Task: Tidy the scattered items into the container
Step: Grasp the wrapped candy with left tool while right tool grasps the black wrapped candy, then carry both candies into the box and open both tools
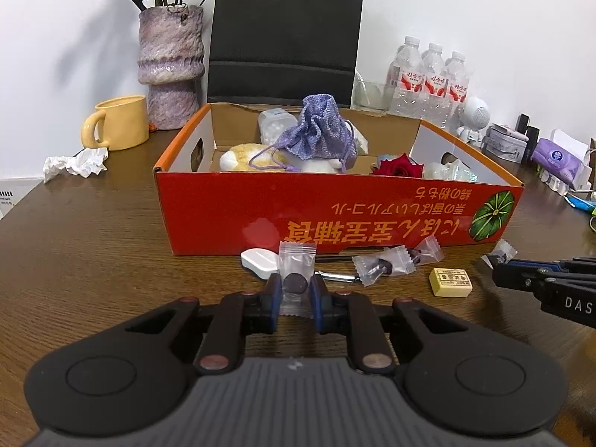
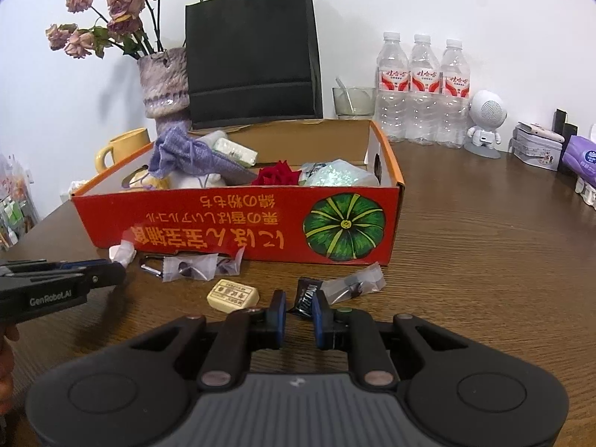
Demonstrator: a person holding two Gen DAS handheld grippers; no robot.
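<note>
At the lower centre of the left wrist view, your left gripper (image 1: pixel 295 290) has its fingers clenched on a clear packet (image 1: pixel 296 273) with a dark disc inside, standing upright on the tabletop (image 1: pixel 93 246). Just left of it lies a small white case (image 1: pixel 259 260); to the right sit more clear wrapped sweets (image 1: pixel 383 266) and a cream block (image 1: pixel 450 282). Behind them all, the red box (image 1: pixel 335 216) holds a purple pouch (image 1: pixel 316 130) and a red rose (image 1: pixel 398 165). At the lower centre of the right wrist view, your right gripper (image 2: pixel 299 307) has its fingers clamped on a black packet (image 2: pixel 305 294), just in front of the box.
</note>
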